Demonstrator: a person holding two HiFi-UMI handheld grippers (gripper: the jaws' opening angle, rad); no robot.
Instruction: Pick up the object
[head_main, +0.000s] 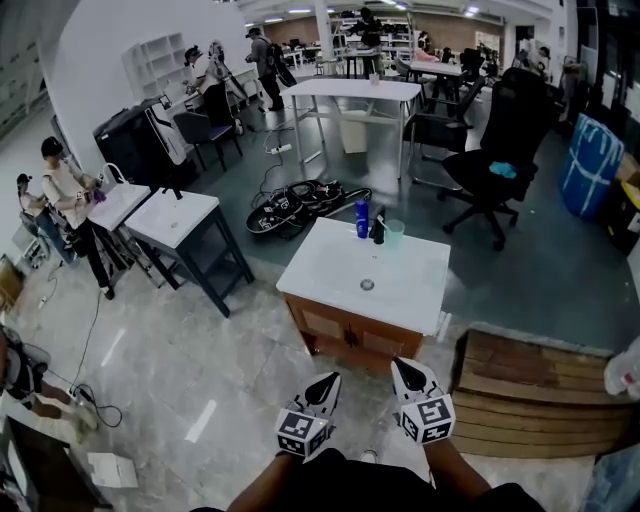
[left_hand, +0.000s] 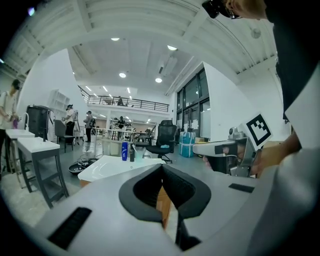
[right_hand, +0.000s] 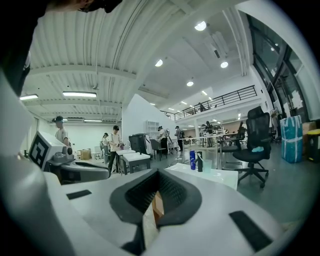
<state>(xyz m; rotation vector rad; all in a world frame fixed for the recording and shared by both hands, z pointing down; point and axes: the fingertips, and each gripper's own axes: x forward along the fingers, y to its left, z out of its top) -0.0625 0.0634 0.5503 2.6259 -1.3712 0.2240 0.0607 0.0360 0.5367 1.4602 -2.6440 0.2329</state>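
A large open hall with a grey tiled floor (head_main: 560, 270) and a white ribbed ceiling (right_hand: 90, 65) spreads out below the person. Straight ahead stands a white basin-top vanity on a brown wooden cabinet (head_main: 420, 262), with a small round drain (head_main: 367, 285) in its middle. At its far edge a blue plastic bottle (head_main: 361, 218), a dark slim bottle (head_main: 378, 227) and a pale translucent cup (head_main: 394, 233) stand close together; these are the things there to be picked up, and neither tool is near them. The left gripper (head_main: 326, 384) and the right gripper (head_main: 404, 371) are held side by side, low and short of the cabinet. Each one's own view shows its black pads pressed together at the tips with nothing between them. Only the head view shows a tangle of black cables (head_main: 300, 202) on the floor behind the vanity, a black office chair (head_main: 495, 140), a stepped brown wooden platform (head_main: 530, 395) at the right, and two further white basin stands (head_main: 175, 222) at the left with people working beside them. The left gripper view adds a railed upper gallery (left_hand: 132, 103) and tall dark windows (left_hand: 192, 107). The right gripper view shows people standing by a grey-legged white table (right_hand: 135, 158) far to the left.
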